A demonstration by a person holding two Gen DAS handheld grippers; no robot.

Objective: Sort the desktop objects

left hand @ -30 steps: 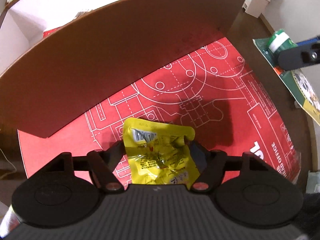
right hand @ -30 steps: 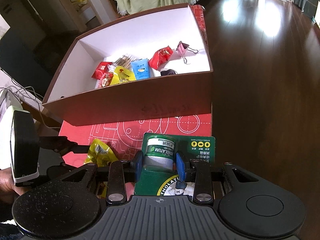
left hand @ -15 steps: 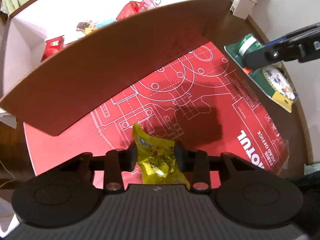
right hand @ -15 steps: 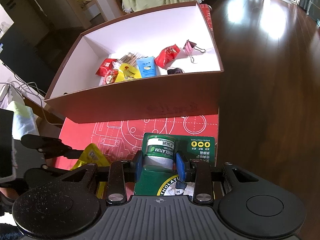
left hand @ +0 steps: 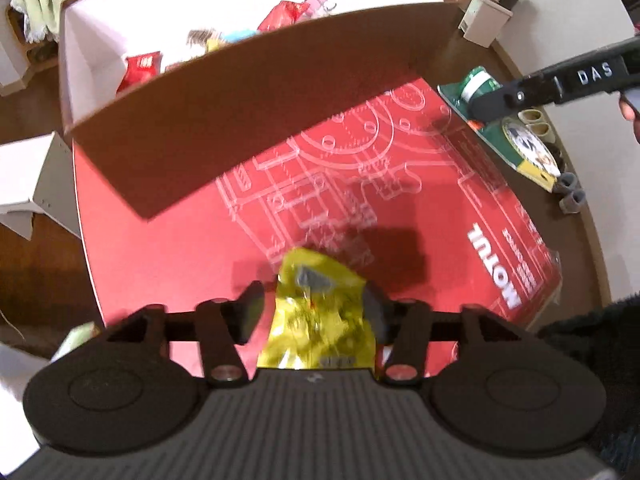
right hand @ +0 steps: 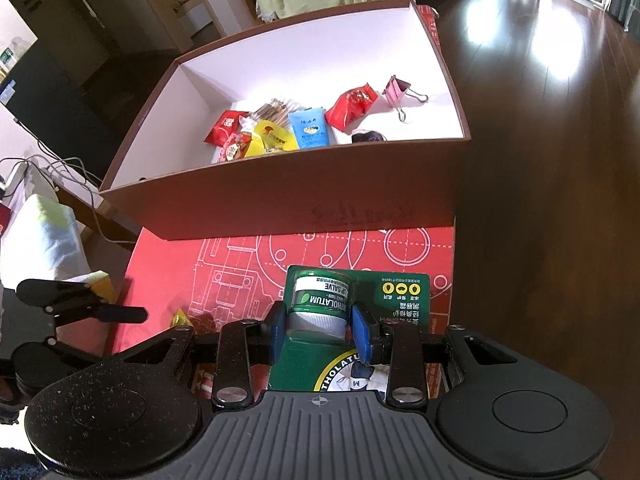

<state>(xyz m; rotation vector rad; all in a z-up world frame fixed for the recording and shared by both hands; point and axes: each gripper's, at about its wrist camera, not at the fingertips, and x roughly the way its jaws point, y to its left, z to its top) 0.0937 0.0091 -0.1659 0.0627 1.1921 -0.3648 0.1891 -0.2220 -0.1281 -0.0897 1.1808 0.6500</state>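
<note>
Two items are in hand at once, so you are at the carry step, with both drops into the box not yet made. Brown box (right hand: pixel 280 200), white inside, sits at twelve o'clock from both grippers on the red mat (left hand: pixel 160 272); several packets and a pink binder clip (right hand: pixel 400 94) already lie in it. Your right gripper (right hand: pixel 319 330) has its blue pads closed against the cap end of the green lip-salve card (right hand: pixel 360 296), at three o'clock from the left tool. Your left gripper (left hand: pixel 314 308) holds the yellow snack packet (left hand: pixel 320 320); its fingers sit narrowly apart with the packet crumpled between them, though blur hides the left-side contact. Judgement: the next move calls for raising each load above the near wall before releasing, one side at a time.
</note>
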